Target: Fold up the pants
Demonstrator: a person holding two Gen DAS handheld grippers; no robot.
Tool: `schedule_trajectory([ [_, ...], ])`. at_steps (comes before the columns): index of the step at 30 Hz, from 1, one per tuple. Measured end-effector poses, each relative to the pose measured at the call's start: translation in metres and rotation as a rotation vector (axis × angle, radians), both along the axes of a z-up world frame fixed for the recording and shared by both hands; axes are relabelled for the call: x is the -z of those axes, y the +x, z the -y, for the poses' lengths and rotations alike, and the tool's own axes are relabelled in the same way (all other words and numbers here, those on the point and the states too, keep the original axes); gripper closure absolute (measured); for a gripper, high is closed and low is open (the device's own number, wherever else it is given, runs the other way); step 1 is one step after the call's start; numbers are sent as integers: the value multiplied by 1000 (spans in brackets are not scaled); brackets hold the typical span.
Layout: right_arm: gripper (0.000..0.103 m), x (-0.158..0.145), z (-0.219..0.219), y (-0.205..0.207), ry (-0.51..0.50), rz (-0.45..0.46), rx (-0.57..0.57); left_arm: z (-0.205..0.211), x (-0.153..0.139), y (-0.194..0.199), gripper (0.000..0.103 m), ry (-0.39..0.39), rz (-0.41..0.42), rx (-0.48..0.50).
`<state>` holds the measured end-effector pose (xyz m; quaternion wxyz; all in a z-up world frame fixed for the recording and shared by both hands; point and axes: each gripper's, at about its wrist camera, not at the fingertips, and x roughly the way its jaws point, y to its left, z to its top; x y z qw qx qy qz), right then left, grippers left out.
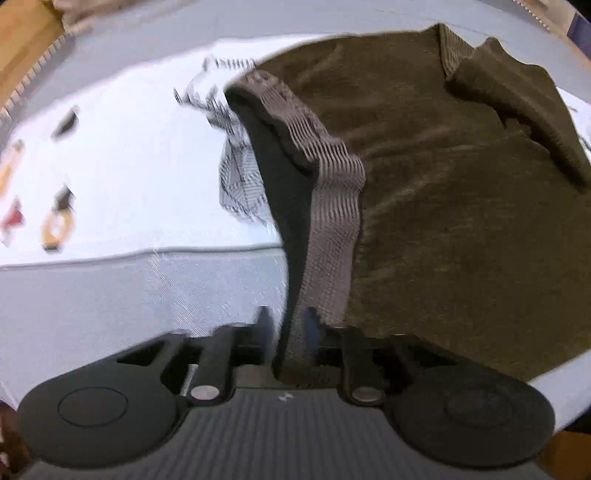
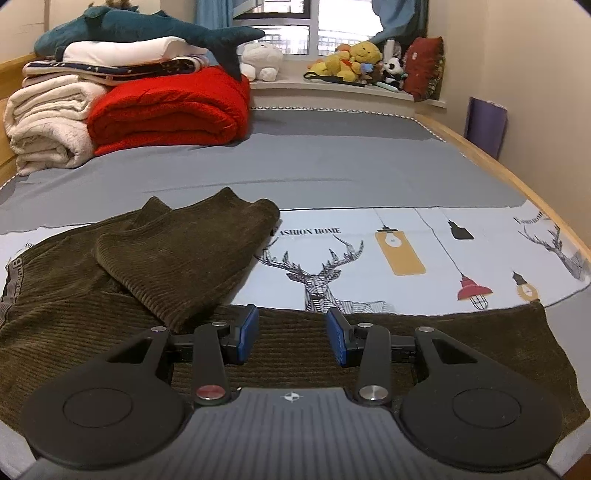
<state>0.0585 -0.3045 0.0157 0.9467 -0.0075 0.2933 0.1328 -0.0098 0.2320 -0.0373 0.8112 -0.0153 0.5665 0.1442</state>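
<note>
Grey-sheeted bed (image 2: 332, 162) runs to a bright window (image 2: 314, 26).

1. Both views are fisheye: straight edges bow and the corners go black.
2. The left wrist view is smeared by motion blur; the printed sheet (image 1: 110, 166) shows streaked, doubled patterns.
3. The right wrist view is sharp and evenly lit.
4. The window (image 2: 314, 26) is blown out white by daylight.
5. Shadows are soft under the corduroy pants (image 2: 166, 258).

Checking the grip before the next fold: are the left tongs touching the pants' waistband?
Touching. The left wrist view shows the left tongs shut on the grey waistband, which runs between the pads.
</note>
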Motion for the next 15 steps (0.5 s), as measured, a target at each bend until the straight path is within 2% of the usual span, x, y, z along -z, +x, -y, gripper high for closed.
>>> schedule_trajectory([
  [2, 60, 1, 5, 1, 12, -7, 12, 5, -11, 0, 59, 54, 73, 16],
  [3, 60, 1, 6, 1, 12, -9, 14, 6, -18, 1, 59, 44, 117, 20],
  [5, 60, 1, 8, 1, 10, -6, 15, 9, -26, 5, 59, -27, 187, 40],
  [7, 60, 1, 10, 1, 13, -7, 16, 17, -28, 12, 60, -72, 201, 83],
  [9, 60, 2, 12, 2, 20, -11, 20, 28, -22, 21, 60, -86, 169, 136],
  [10, 60, 2, 12, 3, 23, -14, 22, 34, -14, 27, 59, -80, 118, 160],
  [11, 60, 2, 13, 4, 27, -16, 24, 40, -3, 30, 59, -64, 51, 164],
  [12, 60, 2, 13, 5, 32, -19, 25, 43, 13, 34, 60, -31, -52, 163],
  [14, 60, 2, 13, 8, 41, -27, 28, 53, 15, 36, 60, 23, -64, 210],
  [15, 60, 2, 13, 10, 45, -31, 30, 55, 12, 38, 60, 29, -51, 196],
])
